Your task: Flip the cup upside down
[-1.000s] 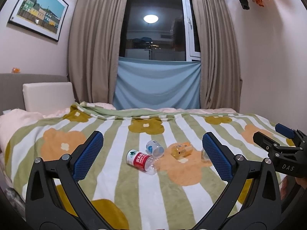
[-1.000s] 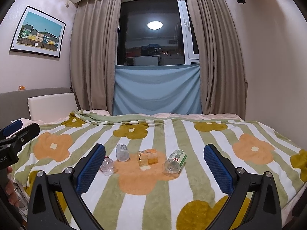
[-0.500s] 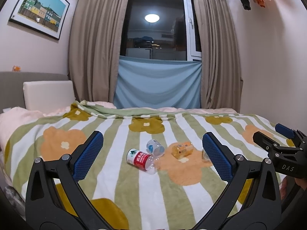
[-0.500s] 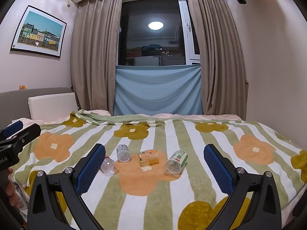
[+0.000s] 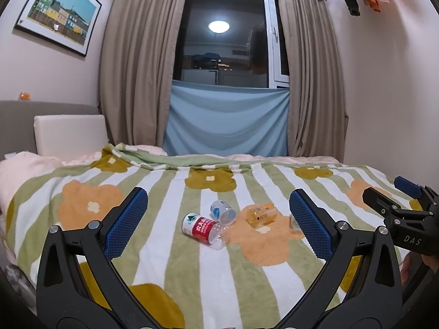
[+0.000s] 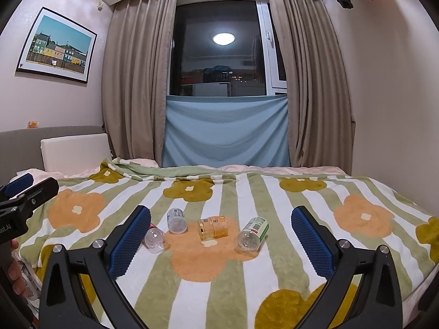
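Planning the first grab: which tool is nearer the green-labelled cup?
Right. The green-labelled cup lies between the right tool's open fingers, toward the right one; for the left tool it sits mostly hidden behind the right finger.

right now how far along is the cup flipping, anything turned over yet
Nothing looks done: all four cut-bottle cups lie on their sides on the blanket, including the red-label cup and orange cup. Nothing is in hand; the left gripper and right gripper are open and empty. Every flip remains.

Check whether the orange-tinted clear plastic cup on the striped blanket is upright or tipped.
Tipped. The orange-tinted clear plastic cup lies on its side on the flowered striped blanket, beside three other toppled containers.
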The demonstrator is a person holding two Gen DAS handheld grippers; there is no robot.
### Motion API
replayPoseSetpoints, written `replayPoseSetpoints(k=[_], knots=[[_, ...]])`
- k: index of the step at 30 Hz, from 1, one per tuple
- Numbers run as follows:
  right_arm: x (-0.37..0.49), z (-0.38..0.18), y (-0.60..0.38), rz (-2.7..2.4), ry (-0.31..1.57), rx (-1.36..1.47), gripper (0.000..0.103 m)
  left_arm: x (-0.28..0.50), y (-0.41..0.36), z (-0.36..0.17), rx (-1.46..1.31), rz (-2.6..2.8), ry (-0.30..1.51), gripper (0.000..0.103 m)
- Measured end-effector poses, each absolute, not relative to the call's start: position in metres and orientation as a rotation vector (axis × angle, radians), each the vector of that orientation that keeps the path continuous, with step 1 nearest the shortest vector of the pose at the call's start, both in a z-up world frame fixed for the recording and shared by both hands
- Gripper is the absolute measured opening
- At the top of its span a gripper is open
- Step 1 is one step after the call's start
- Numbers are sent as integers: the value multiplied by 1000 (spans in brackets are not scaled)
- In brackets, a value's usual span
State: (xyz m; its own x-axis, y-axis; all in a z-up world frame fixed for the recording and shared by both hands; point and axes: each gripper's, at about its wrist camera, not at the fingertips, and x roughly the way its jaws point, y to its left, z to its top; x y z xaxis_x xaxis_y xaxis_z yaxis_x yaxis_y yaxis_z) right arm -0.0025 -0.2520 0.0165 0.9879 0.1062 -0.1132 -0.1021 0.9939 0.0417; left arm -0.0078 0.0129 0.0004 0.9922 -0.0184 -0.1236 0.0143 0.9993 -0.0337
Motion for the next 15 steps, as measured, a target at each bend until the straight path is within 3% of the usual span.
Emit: replayPoseSetpoints(k=[15], knots=[[16,15,-253,129,161,52,102,10,18,-3,-21,-3,176,103]])
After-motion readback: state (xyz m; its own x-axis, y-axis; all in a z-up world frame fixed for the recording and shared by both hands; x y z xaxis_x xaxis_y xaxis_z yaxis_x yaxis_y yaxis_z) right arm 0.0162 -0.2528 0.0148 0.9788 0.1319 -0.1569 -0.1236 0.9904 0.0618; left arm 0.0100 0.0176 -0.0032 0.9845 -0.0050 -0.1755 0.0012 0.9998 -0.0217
